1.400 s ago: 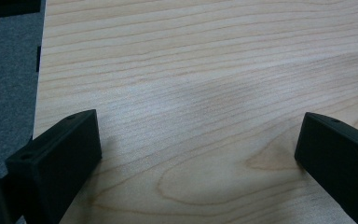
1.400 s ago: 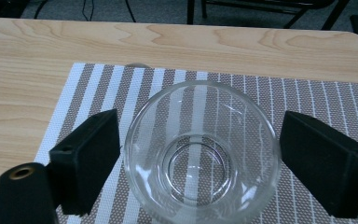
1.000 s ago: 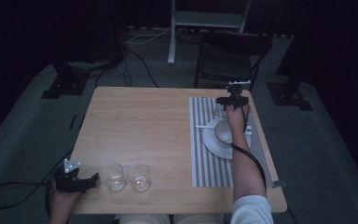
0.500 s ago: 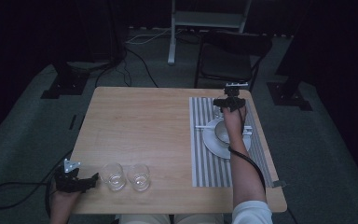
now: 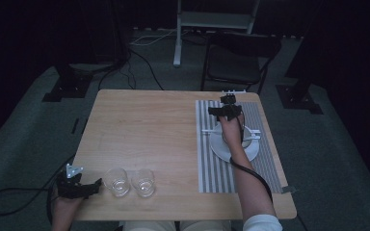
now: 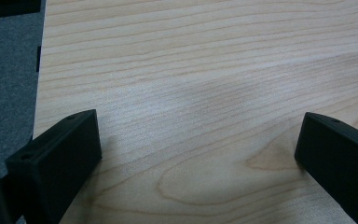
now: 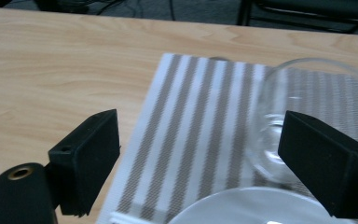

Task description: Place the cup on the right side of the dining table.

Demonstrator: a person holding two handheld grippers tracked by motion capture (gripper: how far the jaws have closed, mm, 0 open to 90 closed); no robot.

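Observation:
My right gripper [image 5: 225, 109] hovers open over the far part of the striped placemat [image 5: 212, 159], just beyond the white plate [image 5: 250, 151]. In the right gripper view its jaws [image 7: 200, 140] stand wide apart. A clear glass [image 7: 284, 98] stands on the placemat [image 7: 200, 116], partly behind the right jaw, and the plate's rim [image 7: 242, 207] shows below. My left gripper [image 5: 95, 186] rests open at the table's near left corner, pointing at two empty glasses [image 5: 116, 181] [image 5: 143, 182]. Bare wood lies between its jaws [image 6: 198, 140].
Cutlery [image 5: 208, 131] lies across the placemat beside the plate. A chair [image 5: 236, 62] stands beyond the table's far edge. The wooden tabletop [image 5: 144, 130] is bare in the middle. The table's left edge and grey floor [image 6: 9, 70] are close to my left gripper.
My right gripper has drawn back toward the person and slightly left, from the placemat's far edge to just beyond the plate. The left gripper and the two glasses have not moved.

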